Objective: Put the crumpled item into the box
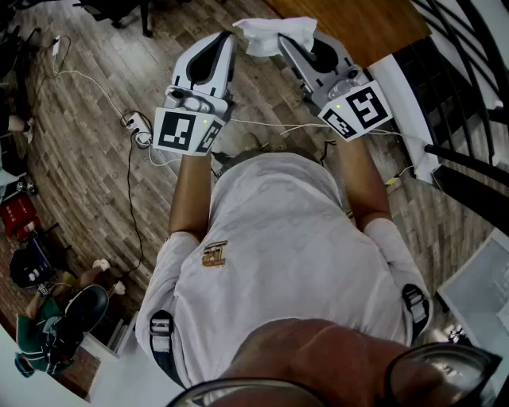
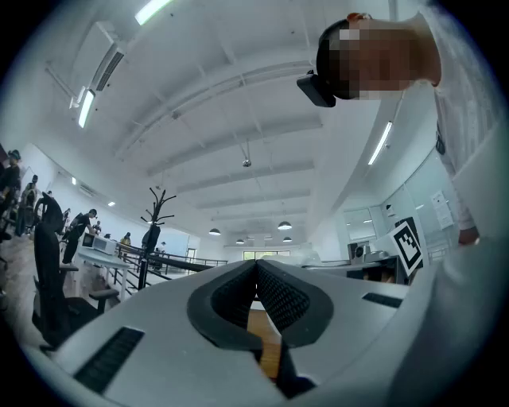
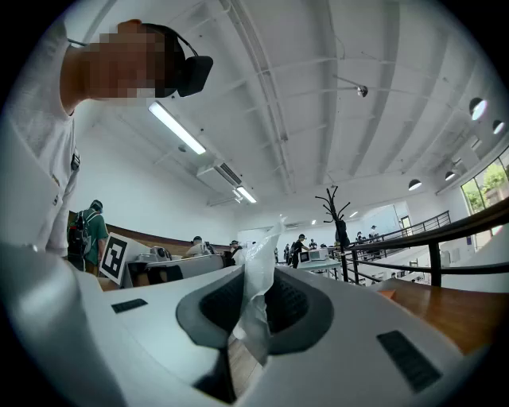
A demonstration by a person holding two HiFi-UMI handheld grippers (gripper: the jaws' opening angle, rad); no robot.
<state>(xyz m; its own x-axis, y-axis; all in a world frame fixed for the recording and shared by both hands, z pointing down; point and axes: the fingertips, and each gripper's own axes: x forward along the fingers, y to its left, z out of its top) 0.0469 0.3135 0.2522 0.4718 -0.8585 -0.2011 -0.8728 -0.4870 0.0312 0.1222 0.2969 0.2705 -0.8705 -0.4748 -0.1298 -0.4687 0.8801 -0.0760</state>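
The crumpled item (image 1: 274,33) is a white, thin, wrinkled sheet at the top of the head view. My right gripper (image 1: 285,41) is shut on it, and the sheet fans out above its tips. In the right gripper view the crumpled item (image 3: 256,294) stands pinched between the dark pads (image 3: 290,306) of the right gripper (image 3: 254,274) and sticks up past them. Beside it, my left gripper (image 1: 226,38) points the same way, almost touching the sheet. The left gripper (image 2: 255,270) has its jaws closed together with nothing between them. I cannot make out a box in any view.
A brown wooden surface (image 1: 358,24) lies just beyond the grippers at top right. A dark railing (image 1: 469,48) and a white ledge (image 1: 406,111) run along the right. White cables and a power strip (image 1: 135,127) lie on the plank floor at left. A person (image 1: 44,326) sits at lower left.
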